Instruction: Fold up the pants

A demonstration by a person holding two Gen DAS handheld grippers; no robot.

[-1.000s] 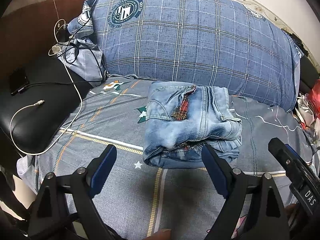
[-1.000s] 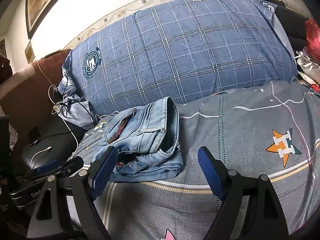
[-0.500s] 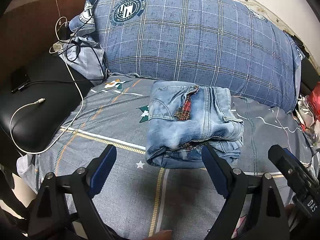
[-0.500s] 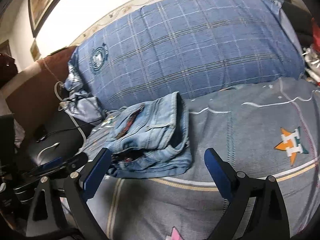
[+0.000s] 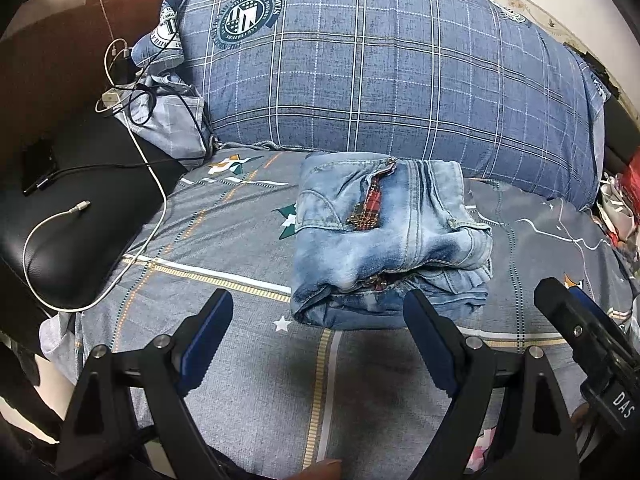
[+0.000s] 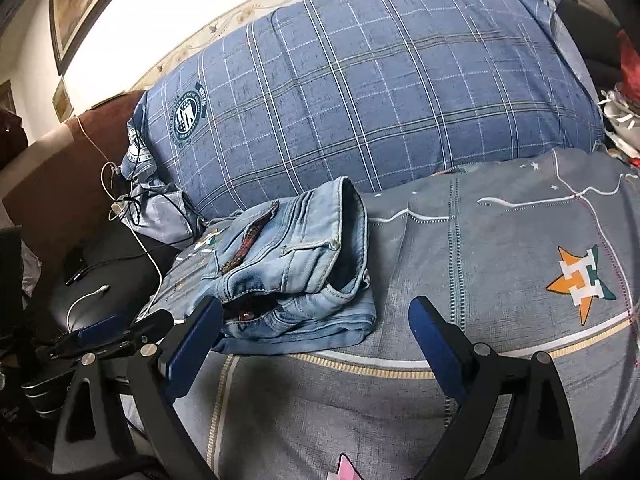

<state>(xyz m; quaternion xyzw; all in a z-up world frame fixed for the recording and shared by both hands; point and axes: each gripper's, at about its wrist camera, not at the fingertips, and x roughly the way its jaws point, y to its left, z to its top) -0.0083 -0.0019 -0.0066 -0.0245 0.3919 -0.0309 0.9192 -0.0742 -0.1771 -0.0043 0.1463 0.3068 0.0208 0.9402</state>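
Observation:
A pair of light blue jeans [image 5: 384, 240] lies folded into a compact stack on the grey patterned bed sheet [image 5: 224, 240], just in front of the big pillow. In the right wrist view the jeans [image 6: 296, 272] sit left of centre. My left gripper [image 5: 318, 312] stands open just short of the stack's near edge, nothing between its blue pads. The right gripper [image 6: 316, 318] is open too, hovering by the stack's near right corner, and touches nothing. Its tip shows at the lower right of the left wrist view.
A large blue plaid pillow [image 5: 380, 72] leans behind the jeans. To the left stand a black leather seat [image 5: 80, 200] with a white cable [image 5: 60, 216] and a dark phone [image 5: 36, 164]. Red and white clutter [image 5: 620, 208] lies at the far right.
The right gripper's jaws stand a little wider than a second ago and its view has shifted slightly. The jeans and the left gripper have stayed put.

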